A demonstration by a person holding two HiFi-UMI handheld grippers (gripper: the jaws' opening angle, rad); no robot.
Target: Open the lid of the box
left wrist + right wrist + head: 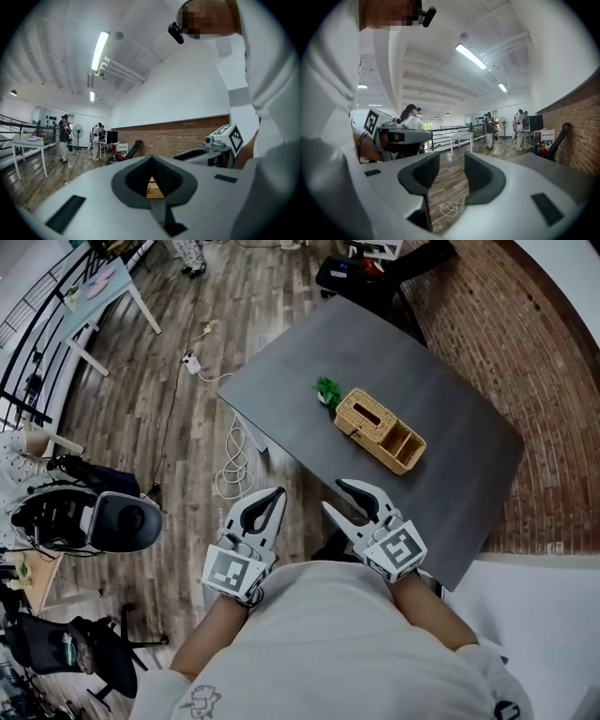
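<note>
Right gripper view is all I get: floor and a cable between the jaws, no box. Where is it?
Observer: The wicker box sits on the grey table, ahead of the right gripper and untouched.
Operator: Lid?
Observer: Lid looks flat down, on the end nearer the small green plant. The other end shows open compartments.
Operator: Left gripper?
Observer: Left gripper has its tips together and holds nothing. The box shows through the gap behind them.
</note>
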